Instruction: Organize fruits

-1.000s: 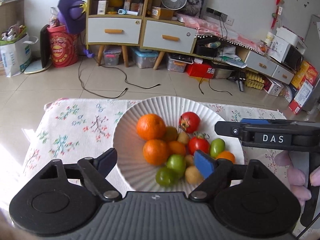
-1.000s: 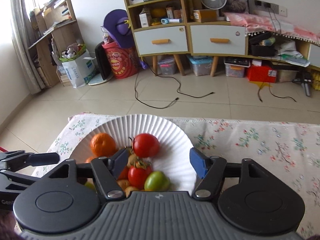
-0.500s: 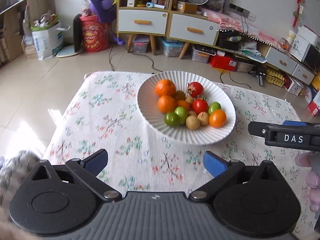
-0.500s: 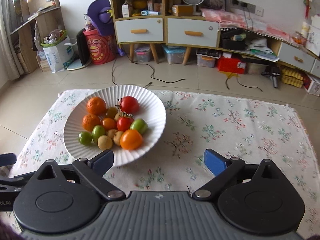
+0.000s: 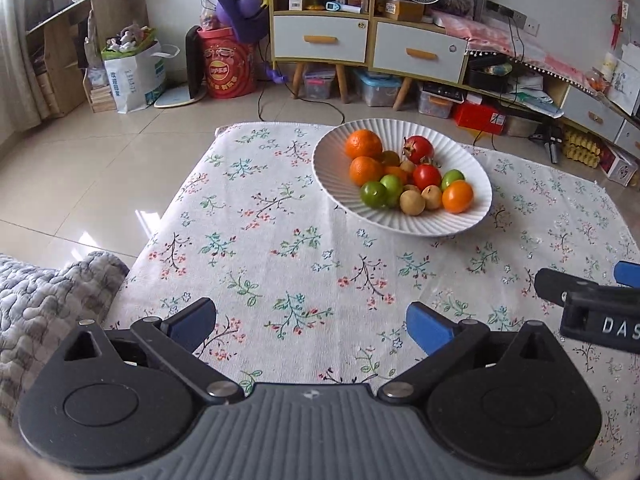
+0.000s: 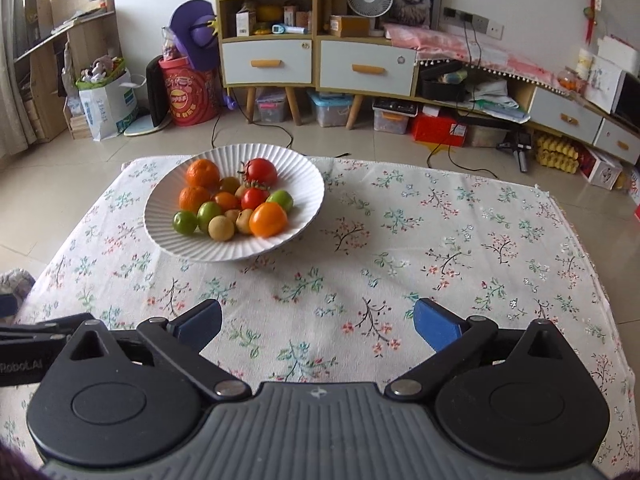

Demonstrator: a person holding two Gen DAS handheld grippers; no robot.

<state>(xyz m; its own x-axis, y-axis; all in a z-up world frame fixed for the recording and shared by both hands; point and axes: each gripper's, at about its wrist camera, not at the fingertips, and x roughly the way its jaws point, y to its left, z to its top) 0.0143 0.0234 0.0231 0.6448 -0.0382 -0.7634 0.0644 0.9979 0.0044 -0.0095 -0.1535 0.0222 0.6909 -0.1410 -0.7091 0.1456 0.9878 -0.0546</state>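
A white ribbed plate point(image 5: 328, 160) stands on the far half of the table. It holds two oranges point(image 5: 363, 144), red tomatoes point(image 5: 426, 176), green fruits point(image 5: 373, 194), small tan fruits and an orange-coloured tomato point(image 5: 457, 196). My left gripper point(image 5: 310, 316) is open over bare tablecloth, well short of the plate, with nothing between its blue pads. A finger point(image 5: 560, 292) of the right gripper shows at its right. From the right wrist the plate point(image 6: 308, 184) lies ahead to the left. The right gripper point(image 6: 316, 314) has its jaws opening wide over the cloth, with nothing between them.
A floral tablecloth point(image 6: 440, 240) covers the low table, whose edges drop to a tiled floor. A grey quilted cloth point(image 5: 40, 300) lies at the near left corner. Cabinets point(image 6: 316, 60), boxes and loose cables crowd the far wall.
Both grippers have drawn back from the plate toward the table's near side, and their jaws have spread wider. The plate and its fruit stay where they were.
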